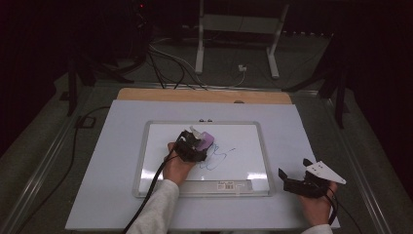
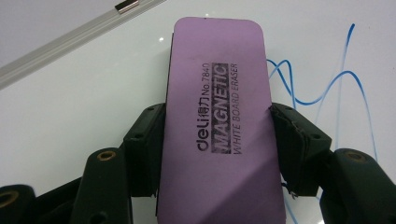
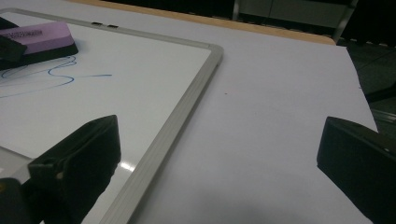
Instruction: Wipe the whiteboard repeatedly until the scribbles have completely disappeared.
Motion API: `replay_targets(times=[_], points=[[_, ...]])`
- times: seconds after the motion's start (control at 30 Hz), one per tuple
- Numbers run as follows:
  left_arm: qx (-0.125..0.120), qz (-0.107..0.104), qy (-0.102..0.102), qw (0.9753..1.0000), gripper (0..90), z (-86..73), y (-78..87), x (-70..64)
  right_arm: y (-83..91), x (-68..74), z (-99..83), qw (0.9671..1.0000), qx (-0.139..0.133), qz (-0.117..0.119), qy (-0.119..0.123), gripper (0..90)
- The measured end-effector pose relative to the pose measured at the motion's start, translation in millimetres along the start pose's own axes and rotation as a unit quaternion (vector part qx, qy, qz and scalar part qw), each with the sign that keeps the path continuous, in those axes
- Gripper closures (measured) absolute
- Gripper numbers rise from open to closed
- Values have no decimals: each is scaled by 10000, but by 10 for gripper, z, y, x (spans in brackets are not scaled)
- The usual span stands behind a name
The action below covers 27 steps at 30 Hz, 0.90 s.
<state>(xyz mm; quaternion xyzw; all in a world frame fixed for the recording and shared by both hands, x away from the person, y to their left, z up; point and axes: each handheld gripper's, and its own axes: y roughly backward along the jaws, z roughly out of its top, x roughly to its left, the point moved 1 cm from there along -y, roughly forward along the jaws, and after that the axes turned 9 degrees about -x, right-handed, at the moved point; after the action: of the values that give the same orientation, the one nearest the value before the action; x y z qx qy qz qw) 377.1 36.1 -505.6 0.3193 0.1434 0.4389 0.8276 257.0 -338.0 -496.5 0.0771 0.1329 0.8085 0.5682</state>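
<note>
Dark floor surrounds a white table point(image 1: 112, 195) where the left gripper point(image 1: 195, 146) clamps a purple eraser point(image 1: 205, 140) on the whiteboard point(image 1: 243, 146). Closer, the eraser point(image 2: 219, 126) reads "MAGNETIC", lying beside blue scribbles point(image 2: 327, 88). Right gripper point(image 3: 219, 163) jaws stand apart beside the board.

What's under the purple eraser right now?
The purple rectangular magnetic eraser, clamped by the left gripper, sits on the white framed whiteboard. Blue marker scribble shows beside it; any ink beneath is covered.
</note>
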Motion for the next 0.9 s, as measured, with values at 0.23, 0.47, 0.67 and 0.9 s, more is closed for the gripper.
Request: replay_targets(times=[0.23,0.47,0.67,0.9], points=[[153,769,478,9958,420,-18,16,350,8,-13,-2,10000,-3,-14,-17,0],[140,420,364,9984,420,5,-3,208,-10,7,-1,10000,28,5,15,0],[127,-211,-150,9996,420,13,19,-75,-12,10,-4,10000,30,3,8,0],[177,487,201,9985,420,37,-30,207,5,-5,-1,10000,5,-14,3,0]])
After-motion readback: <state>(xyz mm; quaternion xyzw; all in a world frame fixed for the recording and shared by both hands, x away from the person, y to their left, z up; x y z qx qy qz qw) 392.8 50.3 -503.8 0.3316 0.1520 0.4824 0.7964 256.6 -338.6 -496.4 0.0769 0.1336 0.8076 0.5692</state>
